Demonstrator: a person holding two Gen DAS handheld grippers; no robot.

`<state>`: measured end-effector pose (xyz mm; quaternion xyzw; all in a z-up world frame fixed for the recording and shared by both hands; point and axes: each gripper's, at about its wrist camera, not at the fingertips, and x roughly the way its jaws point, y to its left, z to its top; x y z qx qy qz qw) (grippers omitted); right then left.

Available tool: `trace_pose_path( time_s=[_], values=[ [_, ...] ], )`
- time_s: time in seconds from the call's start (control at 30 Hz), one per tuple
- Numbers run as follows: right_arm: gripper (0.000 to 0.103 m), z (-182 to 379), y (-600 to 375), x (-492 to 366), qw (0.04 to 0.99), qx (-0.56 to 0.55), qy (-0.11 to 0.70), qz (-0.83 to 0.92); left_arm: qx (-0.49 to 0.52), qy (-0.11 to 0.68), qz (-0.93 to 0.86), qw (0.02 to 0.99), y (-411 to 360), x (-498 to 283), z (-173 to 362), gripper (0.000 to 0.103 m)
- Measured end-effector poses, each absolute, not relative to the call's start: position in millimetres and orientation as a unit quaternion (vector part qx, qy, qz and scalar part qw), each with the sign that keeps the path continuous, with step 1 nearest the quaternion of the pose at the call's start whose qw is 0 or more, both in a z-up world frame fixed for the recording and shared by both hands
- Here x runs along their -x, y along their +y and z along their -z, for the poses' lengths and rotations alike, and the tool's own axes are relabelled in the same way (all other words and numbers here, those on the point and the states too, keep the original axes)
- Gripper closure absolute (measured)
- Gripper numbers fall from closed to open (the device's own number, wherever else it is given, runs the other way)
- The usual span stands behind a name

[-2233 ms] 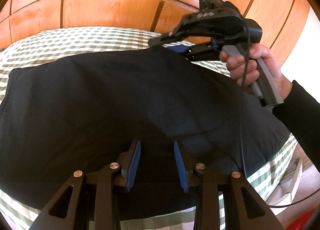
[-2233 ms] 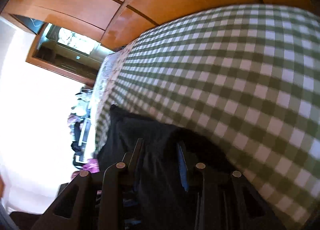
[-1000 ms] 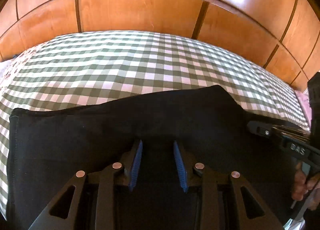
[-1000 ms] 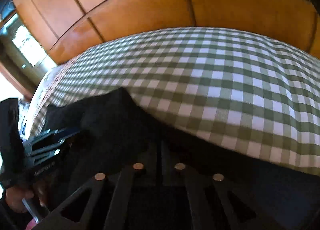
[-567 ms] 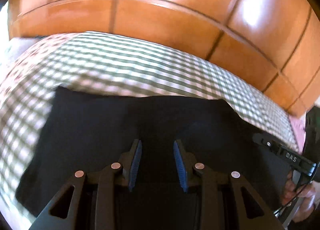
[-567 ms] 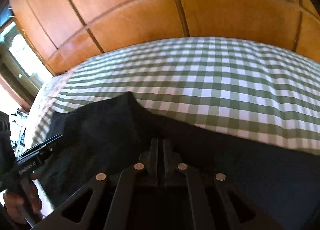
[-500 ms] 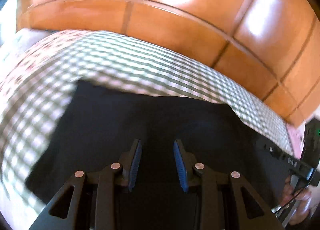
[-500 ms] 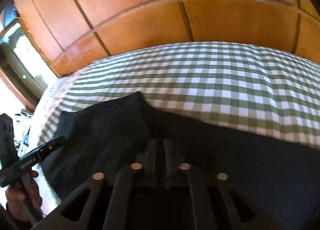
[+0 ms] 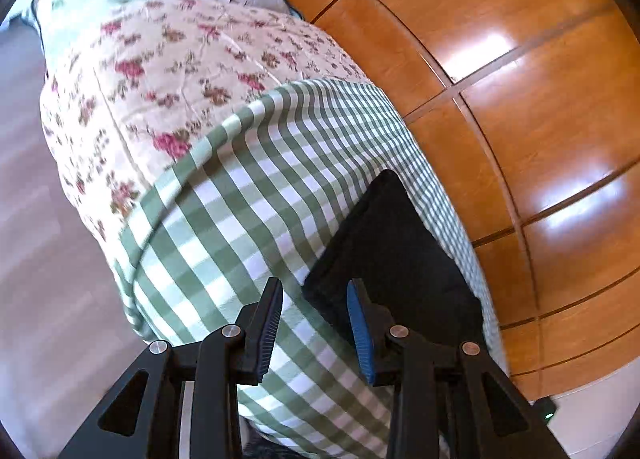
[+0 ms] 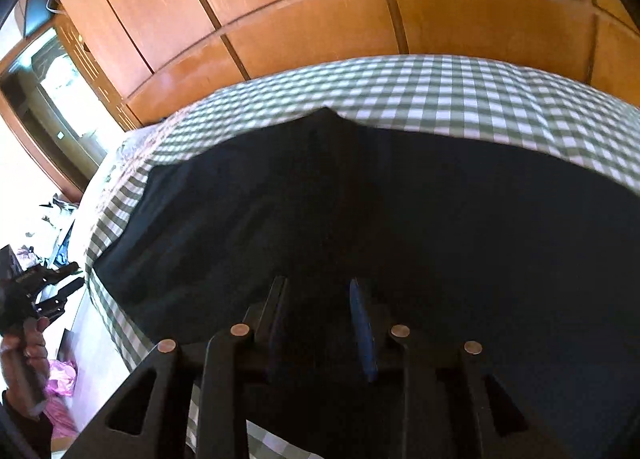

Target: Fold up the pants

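The black pants (image 10: 360,211) lie folded flat on the green checked sheet (image 10: 460,91). In the left wrist view their end (image 9: 392,235) lies just ahead and right of my left gripper (image 9: 316,299), which is open and empty above the sheet (image 9: 240,219) near the bed's edge. My right gripper (image 10: 320,299) is open and empty, held just over the pants' middle. The left gripper also shows at the far left of the right wrist view (image 10: 44,291), off the bed, in a hand.
A floral quilt (image 9: 160,71) covers the bed beyond the checked sheet. Wooden wardrobe panels (image 10: 320,3) stand behind the bed. Floor (image 9: 40,259) lies to the left of the bed edge. A pink bag (image 10: 60,379) lies on the floor.
My left gripper has swung left off the pants to the bed's edge. My right gripper has opened and let go of the pants, which now lie flat.
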<state>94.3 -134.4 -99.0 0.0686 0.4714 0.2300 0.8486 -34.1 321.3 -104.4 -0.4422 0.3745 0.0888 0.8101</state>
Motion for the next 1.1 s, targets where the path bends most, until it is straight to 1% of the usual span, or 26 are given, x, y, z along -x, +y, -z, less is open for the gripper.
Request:
trace_pose_path(
  time_s=[0.23,0.27,0.3,0.4,0.5,0.53,0.57,0.6,0.63,0.7,0.77,0.87,0.97,1.1],
  values=[
    [0.071,106,-132,-95,0.849,-0.063,0.473,-0.228,0.455,0.409,-0.073,0.788,306,7,125,0.070],
    [0.071,106,-132,-95,0.849,-0.064,0.473,-0.228,0.446,0.409,-0.080,0.792,303,4,125,0.076],
    [0.070,107,-133,-95,0.849,-0.068,0.472,-0.228,0.430,0.407,-0.086,0.801,301,2,123,0.088],
    [0.070,108,-134,-95,0.848,-0.073,0.472,-0.230,0.411,0.392,-0.083,0.819,295,1,113,0.090],
    [0.070,110,-135,-94,0.849,-0.068,0.472,-0.229,0.383,0.415,-0.098,0.819,291,-3,118,0.091],
    [0.070,110,-134,-93,0.850,-0.066,0.470,-0.229,0.372,0.424,-0.105,0.819,289,-4,122,0.091],
    [0.070,110,-133,-93,0.851,-0.065,0.469,-0.229,0.361,0.432,-0.115,0.819,287,-5,124,0.083],
    [0.070,110,-132,-92,0.852,-0.062,0.468,-0.229,0.352,0.433,-0.125,0.821,287,-3,122,0.073],
    [0.070,111,-132,-92,0.852,-0.060,0.467,-0.229,0.344,0.432,-0.133,0.823,287,-1,118,0.071],
    [0.070,112,-132,-92,0.852,-0.059,0.466,-0.231,0.325,0.419,-0.153,0.834,286,4,103,0.070],
    [0.070,112,-134,-93,0.851,-0.065,0.466,-0.232,0.287,0.399,-0.168,0.855,283,7,83,0.070],
    [0.070,113,-134,-94,0.850,-0.068,0.467,-0.234,0.245,0.370,-0.136,0.886,271,-6,55,0.070],
    [0.070,114,-134,-93,0.851,-0.071,0.466,-0.233,0.211,0.374,-0.096,0.898,253,-37,46,0.070],
    [0.070,113,-134,-92,0.851,-0.072,0.466,-0.233,0.187,0.394,-0.044,0.899,229,-86,51,0.070]
  ],
)
